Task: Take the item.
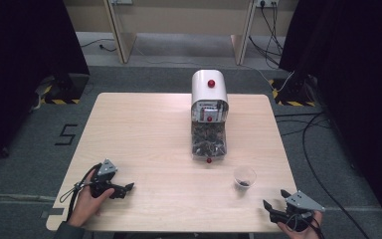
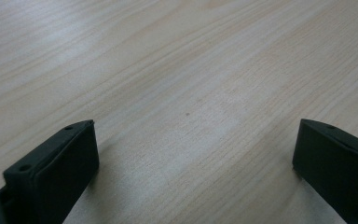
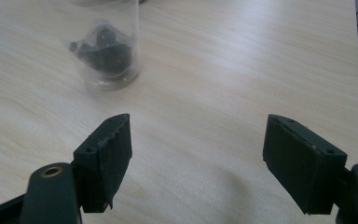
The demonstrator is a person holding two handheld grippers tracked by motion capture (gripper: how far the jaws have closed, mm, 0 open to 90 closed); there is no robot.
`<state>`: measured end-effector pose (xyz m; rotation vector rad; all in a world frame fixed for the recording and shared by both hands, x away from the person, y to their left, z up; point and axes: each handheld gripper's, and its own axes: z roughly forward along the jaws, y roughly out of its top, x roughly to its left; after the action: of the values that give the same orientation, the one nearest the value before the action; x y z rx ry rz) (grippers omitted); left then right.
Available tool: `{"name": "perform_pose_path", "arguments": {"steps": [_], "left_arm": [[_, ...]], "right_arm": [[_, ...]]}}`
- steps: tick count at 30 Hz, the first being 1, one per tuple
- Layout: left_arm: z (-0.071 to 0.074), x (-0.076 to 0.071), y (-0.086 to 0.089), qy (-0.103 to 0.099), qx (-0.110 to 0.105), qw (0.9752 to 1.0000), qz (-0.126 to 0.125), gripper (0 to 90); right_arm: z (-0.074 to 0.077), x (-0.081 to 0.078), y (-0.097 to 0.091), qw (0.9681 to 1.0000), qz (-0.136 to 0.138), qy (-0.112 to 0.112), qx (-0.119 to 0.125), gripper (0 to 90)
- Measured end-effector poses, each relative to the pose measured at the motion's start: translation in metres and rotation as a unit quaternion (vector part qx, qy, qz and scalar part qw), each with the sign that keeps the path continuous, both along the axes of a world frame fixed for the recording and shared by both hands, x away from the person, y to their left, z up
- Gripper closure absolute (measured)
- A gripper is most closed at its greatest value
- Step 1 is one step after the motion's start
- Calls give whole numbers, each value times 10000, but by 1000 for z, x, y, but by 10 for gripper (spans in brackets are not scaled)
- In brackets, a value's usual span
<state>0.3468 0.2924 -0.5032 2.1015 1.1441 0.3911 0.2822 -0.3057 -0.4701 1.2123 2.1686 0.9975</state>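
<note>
Counter [image 1: 144, 139]: pale wood. At its back a white dispenser [image 1: 209, 89] with a clear chute of dark bits.

Cup [image 1: 244, 177], near right edge: small, clear, thin plastic, dark bits at the bottom. Likely light, crushable, tippy; take mid-wall, gently.

Right gripper [image 1: 274, 206] just beside it, fingers [image 3: 106, 154] apart, empty. Left gripper [image 1: 125, 189] wide too, resting on wood.

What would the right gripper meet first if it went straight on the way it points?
Probably the clear cup with dark bits, slightly left of the right gripper line; its open jaws might pass beside it.
</note>
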Motion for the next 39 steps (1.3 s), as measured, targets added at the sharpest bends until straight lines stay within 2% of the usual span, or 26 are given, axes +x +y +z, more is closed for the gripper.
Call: {"name": "perform_pose_path", "arguments": {"steps": [11, 16, 19, 24, 26, 34, 36, 39], "left_arm": [[0, 0, 0, -1, 1, 10000, 6, 0], [0, 0, 0, 0, 10, 10000, 5, 0], [0, 0, 0, -1, 16, 10000, 4, 0], [0, 0, 0, -1, 12, 10000, 4, 0], [0, 0, 0, -3, 15, 10000, 4, 0], [0, 0, 0, -1, 13, 10000, 3, 0], [0, 0, 0, -3, 15, 10000, 4, 0], [0, 0, 0, -3, 16, 10000, 4, 0]], "right_arm": [[-8, -4, -1, 9998, 39, 182, -30, 206], [-13, -5, -2, 9992, 39, 390, -113, 176], [-14, -6, -5, 9988, 23, 483, 33, 165], [-15, -10, -6, 9987, 102, 493, 41, 118], [-17, -10, -8, 9989, 187, 432, 30, 108], [-18, -11, -8, 9990, 234, 387, 68, 92], [-18, -12, -7, 9988, 181, 435, 111, 91], [-19, -11, -8, 9990, 234, 377, 83, 90]]}}
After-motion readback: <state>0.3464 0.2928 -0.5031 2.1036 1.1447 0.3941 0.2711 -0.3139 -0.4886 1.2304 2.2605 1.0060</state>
